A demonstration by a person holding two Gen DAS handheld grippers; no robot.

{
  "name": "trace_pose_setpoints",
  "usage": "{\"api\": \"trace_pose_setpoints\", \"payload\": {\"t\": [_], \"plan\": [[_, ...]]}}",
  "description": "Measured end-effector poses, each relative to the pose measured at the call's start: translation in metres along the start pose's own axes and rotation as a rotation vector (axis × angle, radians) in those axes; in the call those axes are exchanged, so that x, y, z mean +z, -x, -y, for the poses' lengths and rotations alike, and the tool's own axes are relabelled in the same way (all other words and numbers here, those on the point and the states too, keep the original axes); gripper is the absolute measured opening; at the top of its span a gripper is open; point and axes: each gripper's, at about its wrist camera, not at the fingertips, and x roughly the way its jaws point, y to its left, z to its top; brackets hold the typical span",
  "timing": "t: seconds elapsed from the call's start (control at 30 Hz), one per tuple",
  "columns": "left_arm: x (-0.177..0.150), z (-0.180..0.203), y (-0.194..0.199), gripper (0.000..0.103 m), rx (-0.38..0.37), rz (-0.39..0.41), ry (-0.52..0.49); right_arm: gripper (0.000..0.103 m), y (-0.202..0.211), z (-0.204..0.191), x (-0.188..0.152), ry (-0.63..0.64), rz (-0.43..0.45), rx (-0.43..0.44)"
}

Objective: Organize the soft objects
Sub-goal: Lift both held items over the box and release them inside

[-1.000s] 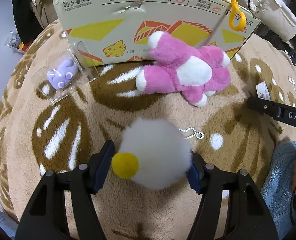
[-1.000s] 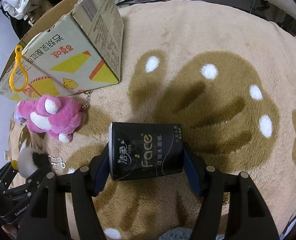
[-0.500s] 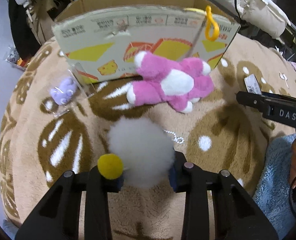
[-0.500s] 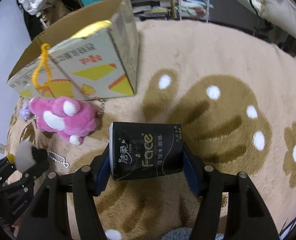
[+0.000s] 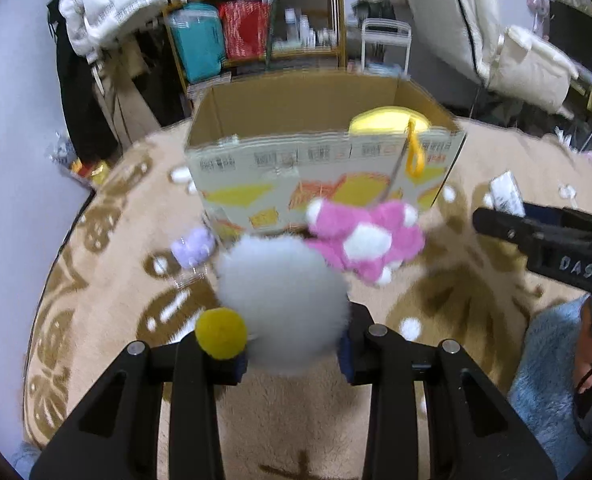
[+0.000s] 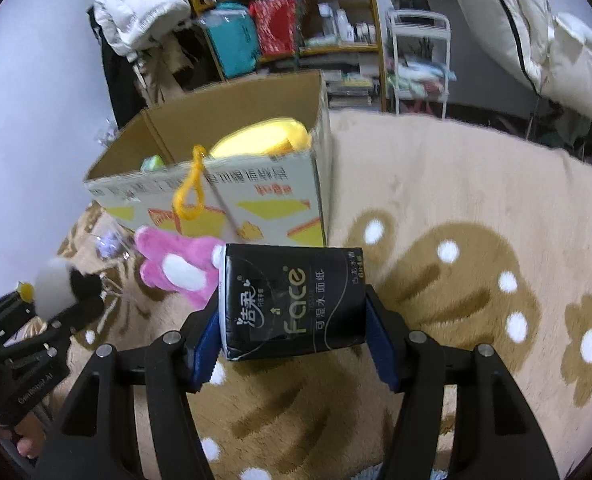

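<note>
My left gripper (image 5: 294,354) is shut on a white fluffy pompom toy (image 5: 282,300) with a yellow ball, held above the rug. My right gripper (image 6: 292,344) is shut on a black tissue pack (image 6: 292,300) and holds it off the rug. An open cardboard box (image 5: 320,184) stands ahead; it also shows in the right wrist view (image 6: 216,200), with a yellow soft thing (image 6: 260,138) inside. A pink plush (image 5: 368,240) with a yellow loop lies against the box front. A small purple plush in a clear wrapper (image 5: 194,246) lies to its left.
The beige patterned rug (image 6: 456,208) covers the floor. Shelves with clutter (image 5: 264,28) and a white jacket stand behind the box. A white cart (image 6: 418,64) is at the back right. A small white packet (image 5: 504,196) lies on the rug to the right.
Both grippers have risen with their loads and tilted up, so the inside of the box and the room behind now show. The left gripper has closed tighter on the pompom.
</note>
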Motion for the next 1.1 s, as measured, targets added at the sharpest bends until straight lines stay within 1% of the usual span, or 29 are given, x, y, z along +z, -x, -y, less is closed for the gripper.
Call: {"api": "trace_pose_setpoints", "payload": {"t": [0.1, 0.2, 0.33, 0.5, 0.7, 0.9, 1.0, 1.1], "plan": [[0.008, 0.001, 0.014, 0.034, 0.007, 0.046, -0.012, 0.067, 0.016, 0.0, 0.006, 0.001, 0.07, 0.024], [0.017, 0.0, 0.034, 0.034, 0.031, 0.13, -0.029, 0.067, 0.029, -0.003, 0.016, 0.015, 0.143, 0.026], [0.034, -0.002, 0.05, 0.034, 0.047, 0.21, -0.028, 0.067, 0.042, -0.006, 0.03, 0.028, 0.201, 0.036], [0.058, -0.007, 0.065, 0.034, 0.058, 0.316, -0.032, 0.067, 0.059, -0.012, 0.05, 0.068, 0.306, 0.003], [0.087, -0.016, 0.064, 0.034, 0.06, 0.338, -0.029, 0.067, 0.064, -0.021, 0.076, 0.093, 0.357, 0.01], [0.112, -0.021, 0.054, 0.034, 0.078, 0.377, -0.02, 0.067, 0.054, -0.025, 0.098, 0.123, 0.365, -0.001], [0.119, -0.024, 0.045, 0.034, 0.071, 0.376, -0.011, 0.067, 0.046, -0.028, 0.108, 0.125, 0.365, -0.016], [0.123, -0.027, 0.036, 0.034, 0.072, 0.372, 0.0, 0.067, 0.04, -0.031, 0.113, 0.115, 0.373, -0.011]]}}
